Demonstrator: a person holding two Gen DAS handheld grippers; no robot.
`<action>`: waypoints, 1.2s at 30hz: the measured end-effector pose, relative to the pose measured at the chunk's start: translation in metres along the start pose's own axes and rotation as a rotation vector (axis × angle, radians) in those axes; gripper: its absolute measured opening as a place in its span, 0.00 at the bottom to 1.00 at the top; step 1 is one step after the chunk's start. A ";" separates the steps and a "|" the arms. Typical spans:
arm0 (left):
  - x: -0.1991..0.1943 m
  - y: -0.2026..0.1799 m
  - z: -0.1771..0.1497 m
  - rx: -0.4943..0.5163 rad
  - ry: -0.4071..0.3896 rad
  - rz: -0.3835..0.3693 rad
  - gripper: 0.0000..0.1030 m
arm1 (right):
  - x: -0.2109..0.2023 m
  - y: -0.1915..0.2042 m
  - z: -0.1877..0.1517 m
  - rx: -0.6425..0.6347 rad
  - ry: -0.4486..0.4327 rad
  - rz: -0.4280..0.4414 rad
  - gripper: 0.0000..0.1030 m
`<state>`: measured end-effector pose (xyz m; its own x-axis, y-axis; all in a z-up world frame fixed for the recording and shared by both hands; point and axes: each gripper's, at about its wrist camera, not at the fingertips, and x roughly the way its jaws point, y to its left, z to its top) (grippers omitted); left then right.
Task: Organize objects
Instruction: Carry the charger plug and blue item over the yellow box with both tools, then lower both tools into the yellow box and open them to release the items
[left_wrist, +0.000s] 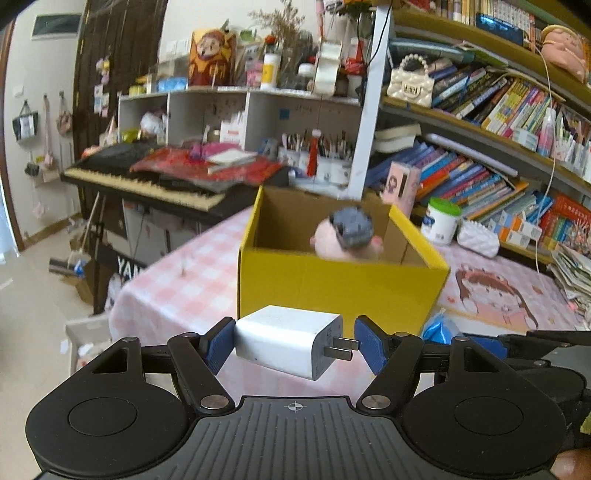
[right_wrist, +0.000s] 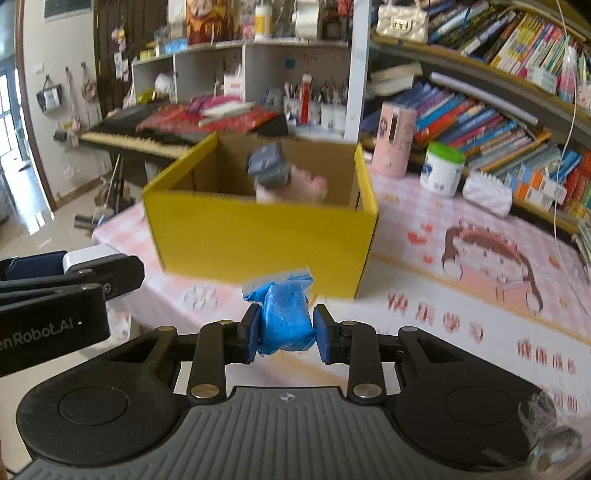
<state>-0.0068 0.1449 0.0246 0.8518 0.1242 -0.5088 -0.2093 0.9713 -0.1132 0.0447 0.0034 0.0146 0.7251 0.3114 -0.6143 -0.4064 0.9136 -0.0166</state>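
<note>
Left gripper (left_wrist: 294, 345): blue pads clamped end to end on a white plastic two-prong plug-in charger (left_wrist: 290, 341), one pad on its flat back, the other against the prong tips; held in the air above the table edge, short of the box.

Right gripper (right_wrist: 287, 334): jaws narrow, squeezing a small crumpled blue plastic packet (right_wrist: 286, 317), also held above the table.

Open yellow cardboard box (right_wrist: 258, 236): upright on a pink-and-white checked tablecloth (right_wrist: 424, 221), just ahead of both grippers. Inside, a pink plush toy with a grey cap (left_wrist: 347, 236).

Beyond the box: white tub with green lid (right_wrist: 443, 168), pink carton (right_wrist: 393, 138), shelves of books (left_wrist: 480, 173), electronic keyboard (left_wrist: 147, 181).
</note>
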 end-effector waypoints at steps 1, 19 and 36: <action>0.002 -0.001 0.004 0.003 -0.010 0.000 0.69 | 0.002 -0.002 0.006 -0.001 -0.020 -0.002 0.27; 0.087 -0.032 0.070 0.012 -0.079 0.065 0.69 | 0.080 -0.045 0.089 -0.105 -0.120 0.011 0.27; 0.147 -0.031 0.071 0.005 0.041 0.147 0.69 | 0.153 -0.044 0.107 -0.205 0.028 0.112 0.28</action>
<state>0.1587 0.1477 0.0139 0.7918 0.2565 -0.5543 -0.3275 0.9443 -0.0309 0.2328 0.0392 0.0059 0.6547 0.3980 -0.6427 -0.5902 0.8004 -0.1056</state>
